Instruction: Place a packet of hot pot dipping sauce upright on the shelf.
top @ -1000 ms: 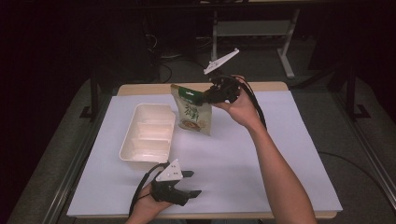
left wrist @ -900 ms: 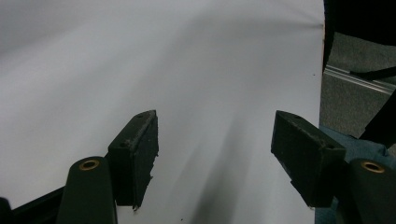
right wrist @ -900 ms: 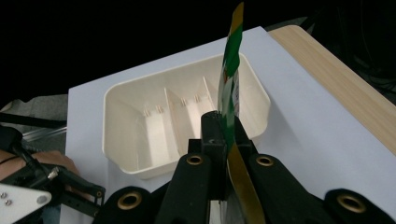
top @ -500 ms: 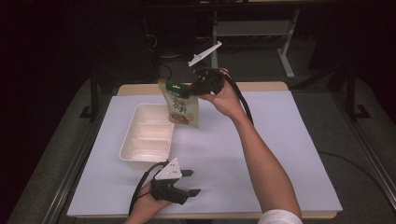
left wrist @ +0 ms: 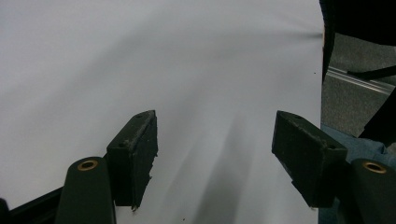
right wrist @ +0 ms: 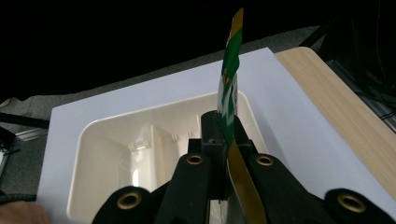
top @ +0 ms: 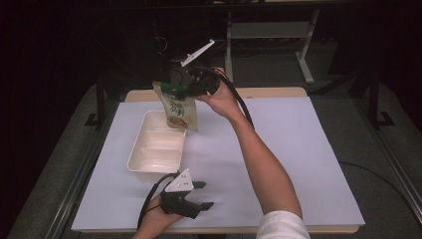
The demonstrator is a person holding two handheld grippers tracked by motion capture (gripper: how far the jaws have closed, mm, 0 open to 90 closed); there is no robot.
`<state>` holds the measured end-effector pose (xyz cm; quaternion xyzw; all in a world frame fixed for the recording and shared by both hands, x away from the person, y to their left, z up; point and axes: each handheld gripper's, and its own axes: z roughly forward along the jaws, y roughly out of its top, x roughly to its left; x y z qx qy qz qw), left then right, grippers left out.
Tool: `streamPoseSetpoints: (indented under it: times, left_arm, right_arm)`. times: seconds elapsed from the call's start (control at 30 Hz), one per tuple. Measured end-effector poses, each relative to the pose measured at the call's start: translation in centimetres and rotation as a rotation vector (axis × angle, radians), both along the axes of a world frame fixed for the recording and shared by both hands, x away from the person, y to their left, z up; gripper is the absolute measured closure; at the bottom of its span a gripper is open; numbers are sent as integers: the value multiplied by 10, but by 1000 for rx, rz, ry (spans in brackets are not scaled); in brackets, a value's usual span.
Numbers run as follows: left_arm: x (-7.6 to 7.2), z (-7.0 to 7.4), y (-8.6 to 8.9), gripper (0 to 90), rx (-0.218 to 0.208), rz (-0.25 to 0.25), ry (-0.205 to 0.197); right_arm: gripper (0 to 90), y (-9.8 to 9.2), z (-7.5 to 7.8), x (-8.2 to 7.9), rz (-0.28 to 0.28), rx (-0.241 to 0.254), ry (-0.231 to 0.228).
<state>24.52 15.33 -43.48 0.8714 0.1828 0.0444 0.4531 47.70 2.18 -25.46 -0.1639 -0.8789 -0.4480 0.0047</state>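
The tray [top: 158,147] is the landmark here: a cream, matte plastic box, rectangular with rounded corners and low ribs inside that split it into compartments. It lies on the left half of the tabletop [top: 298,149], which is covered by a smooth, pale sheet; a strip of light wood shows along the edge beyond the tray.

Just nearer than the tray, close to the tabletop's front edge, the left gripper [top: 203,195] rests low in the person's hand. It is black and blocky, with a grey three-cornered plate on top and a cable looping back from it. In the left gripper view its two worn, chipped pads [left wrist: 135,154] stand well apart with only bare sheet between them.

Above the far right corner of the tray hangs the snack pouch [top: 177,108], a flat, glossy packet with a green top and a pale printed face, tilted and clear of the tray. The right gripper [top: 185,90] is clamped on its upper edge; in the right gripper view the black jaws are pressed together on the thin folded seam of the pouch [right wrist: 229,100], with the tray's compartments [right wrist: 140,154] below.

Around the tray's table the room is dark, with a grey carpeted floor [top: 383,164] and a white metal frame [top: 303,55] beyond.
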Motion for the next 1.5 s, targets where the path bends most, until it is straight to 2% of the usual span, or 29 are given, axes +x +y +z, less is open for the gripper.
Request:
streamPoseSetpoints:
  times: [0.3, 0.47, 0.7, 0.8, 0.87, 0.9, 0.97, 1.07, 1.2, 1.3, 1.5]
  left_arm:
    - [0, -1, 0, 300, 2, 1, 4]
    - [0, -2, 1, 297, 1, 1, 7]
    - [0, -3, 1, 293, 0, 0, 10]
    - [1, -3, 2, 292, 1, -1, 9]
    - [1, -3, 2, 292, 0, 1, 11]
    - [1, -3, 2, 292, 1, 1, 12]
    - [1, -3, 2, 292, 2, 0, 14]
    - [1, -3, 2, 292, 1, 0, 13]
    - [1, -4, 1, 292, 7, -5, 13]
    - [0, -4, 1, 292, 4, -3, 13]
    - [0, -4, 0, 290, 5, -3, 15]
  right_arm:
    - [896, 30, -10, 17, 19, -13, -1]
    - [896, 49, -26, 27, 21, -14, 24]
    - [893, 61, -46, 38, 15, -5, 77]
    - [886, 64, -52, 39, 13, -30, 80]
    - [873, 67, -60, 41, 8, -37, 106]
    - [873, 67, -60, 41, 8, -37, 106]
    - [810, 62, -62, 46, -7, 5, 136]
    - [787, 56, -60, 46, -30, 7, 140]
    - [748, 45, -58, 43, -60, -22, 120]
    - [705, 33, -60, 42, -86, -11, 120]
    - [645, 21, -61, 39, -102, 9, 126]
